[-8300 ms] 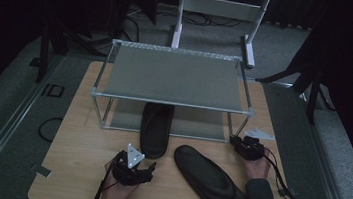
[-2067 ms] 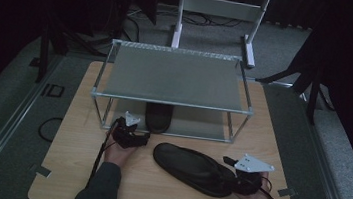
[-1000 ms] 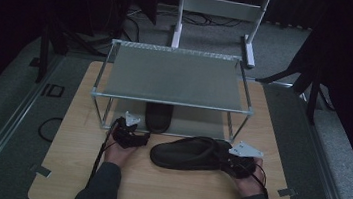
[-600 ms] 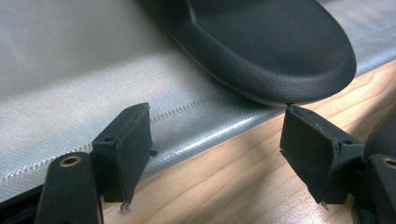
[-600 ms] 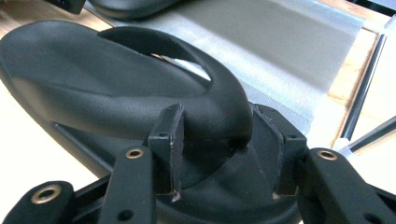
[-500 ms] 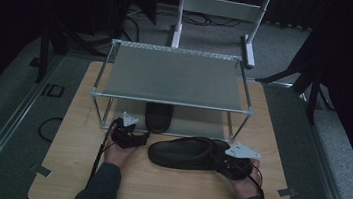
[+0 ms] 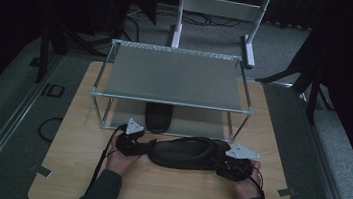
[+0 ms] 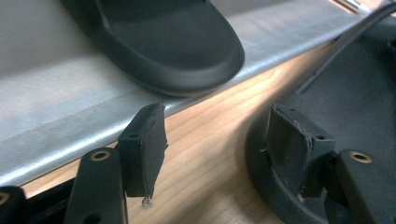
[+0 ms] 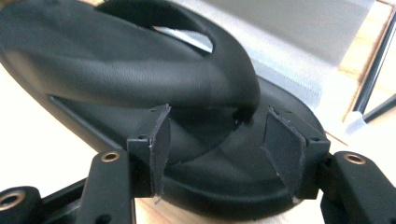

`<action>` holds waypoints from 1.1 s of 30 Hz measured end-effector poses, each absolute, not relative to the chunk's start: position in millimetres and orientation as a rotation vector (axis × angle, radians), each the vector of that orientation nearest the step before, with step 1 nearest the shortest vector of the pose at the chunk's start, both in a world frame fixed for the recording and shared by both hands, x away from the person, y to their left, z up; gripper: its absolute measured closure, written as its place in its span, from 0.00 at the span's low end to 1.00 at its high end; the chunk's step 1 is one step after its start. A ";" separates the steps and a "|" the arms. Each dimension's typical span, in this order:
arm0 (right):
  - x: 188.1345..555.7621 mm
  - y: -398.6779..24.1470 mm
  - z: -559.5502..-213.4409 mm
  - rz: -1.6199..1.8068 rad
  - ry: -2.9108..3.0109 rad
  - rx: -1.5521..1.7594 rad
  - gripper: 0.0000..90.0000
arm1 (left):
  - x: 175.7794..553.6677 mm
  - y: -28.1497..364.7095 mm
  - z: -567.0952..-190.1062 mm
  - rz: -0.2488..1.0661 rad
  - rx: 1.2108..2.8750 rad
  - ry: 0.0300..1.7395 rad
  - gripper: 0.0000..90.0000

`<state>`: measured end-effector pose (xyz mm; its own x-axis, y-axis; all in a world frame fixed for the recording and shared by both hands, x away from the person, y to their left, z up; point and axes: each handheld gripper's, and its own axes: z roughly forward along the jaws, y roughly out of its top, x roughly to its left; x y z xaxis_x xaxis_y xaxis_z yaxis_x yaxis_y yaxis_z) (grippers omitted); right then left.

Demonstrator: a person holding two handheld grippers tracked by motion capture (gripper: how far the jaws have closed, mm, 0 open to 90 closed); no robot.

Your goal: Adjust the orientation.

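A black slipper (image 7: 186,152) lies crosswise on the wooden table (image 7: 174,190), just in front of the metal shelf rack (image 7: 174,76). My left gripper (image 7: 141,148) is at the slipper's left end. In the left gripper view the left gripper (image 8: 217,154) has just been closing; the slipper's rim (image 8: 261,163) lies against the right pad and the left pad (image 8: 144,149) stands apart over bare wood. My right gripper (image 7: 221,166) is at the other end. The right gripper (image 9: 224,154) has just been opening and stands open over the slipper (image 9: 154,88), below its strap.
A second black slipper (image 7: 157,117) (image 8: 163,42) rests on the rack's grey lower shelf (image 8: 60,102). A rack post (image 9: 373,70) stands close on the right. A white frame (image 7: 219,14) stands on the floor behind the table. Cables trail from both grippers.
The left gripper has edged toward the slipper's left end. The slipper and the right gripper have hardly shifted.
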<state>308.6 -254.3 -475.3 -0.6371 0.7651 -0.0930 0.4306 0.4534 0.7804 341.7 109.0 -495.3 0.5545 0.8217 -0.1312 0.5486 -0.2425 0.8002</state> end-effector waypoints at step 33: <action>334.4 -234.4 -472.9 0.998 2.181 0.963 0.53 | 297.8 97.0 -498.1 0.238 2.014 0.994 0.53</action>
<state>334.4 -234.4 -472.9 -0.5922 0.7853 -0.1804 0.3768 0.4678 0.7995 297.8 97.0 -498.1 0.6651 0.7231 -0.1863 0.5602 -0.3182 0.7648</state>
